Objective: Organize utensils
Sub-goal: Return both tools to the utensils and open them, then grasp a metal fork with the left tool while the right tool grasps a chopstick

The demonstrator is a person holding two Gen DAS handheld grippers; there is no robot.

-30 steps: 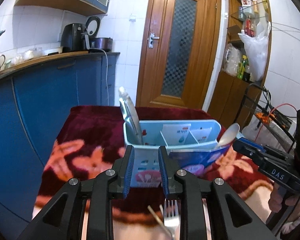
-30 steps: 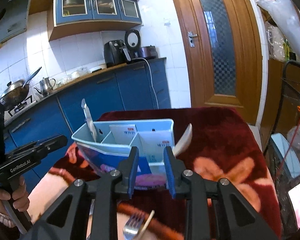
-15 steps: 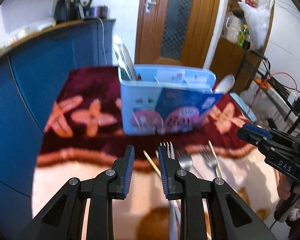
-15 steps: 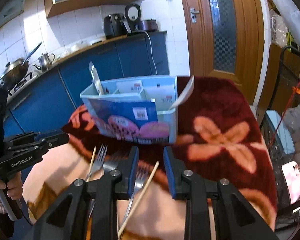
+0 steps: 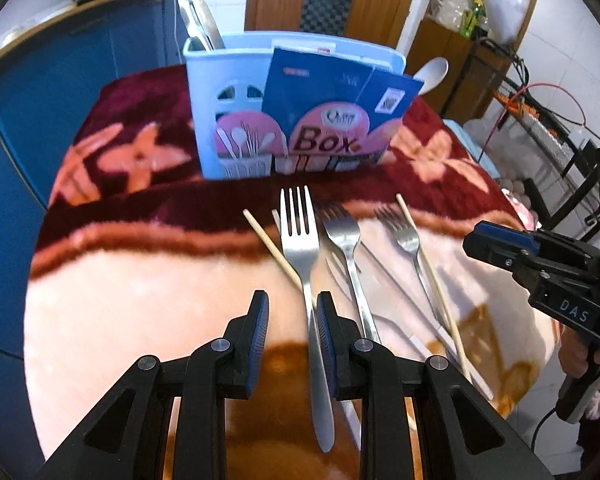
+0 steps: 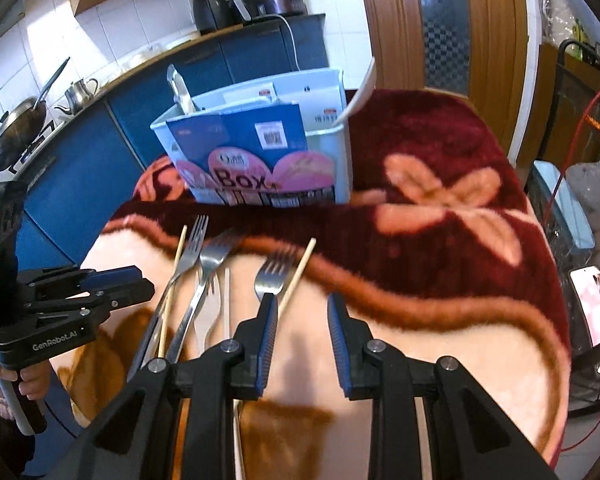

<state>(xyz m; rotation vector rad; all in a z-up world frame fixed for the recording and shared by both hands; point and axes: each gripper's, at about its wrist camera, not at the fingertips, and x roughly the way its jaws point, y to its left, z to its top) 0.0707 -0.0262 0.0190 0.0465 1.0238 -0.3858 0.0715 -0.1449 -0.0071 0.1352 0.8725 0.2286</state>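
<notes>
Left wrist view, change: a second ago the left gripper (image 5: 292, 316) looked level at the blue utensil box (image 5: 292, 96); it has since tipped down, and the loose cutlery now fills the middle of the frame.
Left wrist view, meaning: judged from this, sorting has not begun; the gripper is lining up on its first piece.
Left wrist view, jaws: parted, nothing clamped. The large fork (image 5: 306, 264) runs up the gap hard against the right pad; contact cannot be told.
Left wrist view, task things: box at 12 o'clock; a second fork (image 5: 346, 248) and third fork (image 5: 410, 248) at 1 o'clock; two wooden chopsticks (image 5: 274, 250) flanking them.
Left wrist view, edges and room: the blanket (image 5: 140, 280) lies bare from 9 to 11 o'clock; the right gripper (image 5: 496, 242) crowds 3 o'clock.

Right wrist view, change: the right gripper (image 6: 302, 312) has also dipped, the box (image 6: 260, 152) sliding up toward 11 o'clock.
Right wrist view, jaws: parted over bare blanket (image 6: 420, 344), gripping nothing.
Right wrist view, task things: the nearest fork (image 6: 271, 276) lies just ahead of the left pad, a chopstick (image 6: 298, 274) touching it; the remaining forks (image 6: 192, 264) sit at 10 o'clock.
Right wrist view, edges and room: open cloth from 1 to 4 o'clock, ending at the table edge at 3 o'clock; the left gripper (image 6: 116, 284) closes off 9 o'clock.
</notes>
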